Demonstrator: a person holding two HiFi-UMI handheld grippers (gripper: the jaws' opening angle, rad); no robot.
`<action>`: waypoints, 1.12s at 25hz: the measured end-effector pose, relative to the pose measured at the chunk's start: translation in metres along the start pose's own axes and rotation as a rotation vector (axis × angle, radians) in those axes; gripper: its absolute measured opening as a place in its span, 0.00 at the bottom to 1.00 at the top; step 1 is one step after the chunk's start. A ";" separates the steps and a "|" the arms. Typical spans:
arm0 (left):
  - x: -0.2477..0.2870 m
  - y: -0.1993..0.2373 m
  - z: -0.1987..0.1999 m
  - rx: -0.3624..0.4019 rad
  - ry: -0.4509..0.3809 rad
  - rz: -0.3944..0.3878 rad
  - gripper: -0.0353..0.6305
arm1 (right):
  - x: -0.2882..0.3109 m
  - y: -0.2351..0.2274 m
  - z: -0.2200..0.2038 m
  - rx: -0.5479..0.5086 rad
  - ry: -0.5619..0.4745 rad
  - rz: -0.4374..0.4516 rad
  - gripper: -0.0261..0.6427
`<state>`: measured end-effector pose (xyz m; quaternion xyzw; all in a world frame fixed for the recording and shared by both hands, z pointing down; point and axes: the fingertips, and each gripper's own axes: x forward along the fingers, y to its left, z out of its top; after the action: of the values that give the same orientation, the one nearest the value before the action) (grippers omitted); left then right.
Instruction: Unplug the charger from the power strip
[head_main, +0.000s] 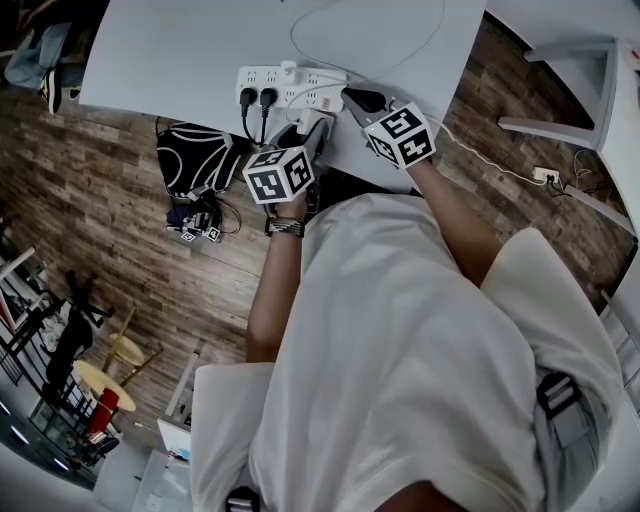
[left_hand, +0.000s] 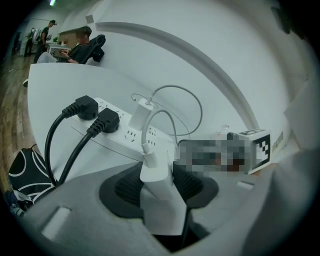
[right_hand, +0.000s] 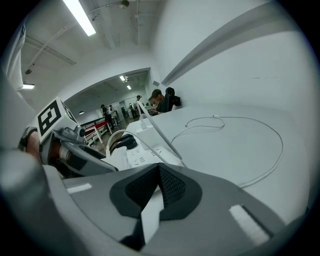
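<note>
The white power strip (head_main: 290, 88) (left_hand: 117, 132) (right_hand: 145, 156) lies on the white table (head_main: 200, 50). My left gripper (head_main: 313, 128) (left_hand: 158, 169) is shut on a white charger (head_main: 316, 122) (left_hand: 156, 200). This charger is out of the strip, upright and deep between the jaws, with both pads against its sides. Its white cable (left_hand: 150, 127) rises from its top. A second white charger (head_main: 289, 71) (left_hand: 140, 111) is still plugged into the strip. My right gripper (head_main: 360, 99) (right_hand: 159, 171) is shut, with its tips at the strip's right end.
Two black plugs (head_main: 258, 98) (left_hand: 97, 114) sit in the strip's left sockets, their cords dropping over the table edge. A thin white cable (right_hand: 260, 172) loops across the table. A black bag (head_main: 195, 160) lies on the wood floor. A small outlet (head_main: 546, 175) lies at the right.
</note>
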<state>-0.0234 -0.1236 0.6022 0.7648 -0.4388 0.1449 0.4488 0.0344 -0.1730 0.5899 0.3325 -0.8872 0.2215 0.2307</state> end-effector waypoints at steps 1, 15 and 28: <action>0.001 0.001 0.000 -0.002 -0.008 0.005 0.33 | 0.000 0.000 0.000 0.001 -0.001 -0.001 0.04; -0.009 0.022 -0.007 0.034 -0.016 0.134 0.45 | -0.007 0.004 0.006 0.033 -0.019 -0.016 0.04; -0.053 0.009 0.029 0.265 -0.052 0.178 0.39 | -0.042 0.013 0.042 0.044 -0.093 -0.107 0.04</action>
<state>-0.0660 -0.1205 0.5584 0.7790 -0.4933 0.2210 0.3178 0.0429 -0.1664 0.5296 0.3946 -0.8728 0.2126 0.1933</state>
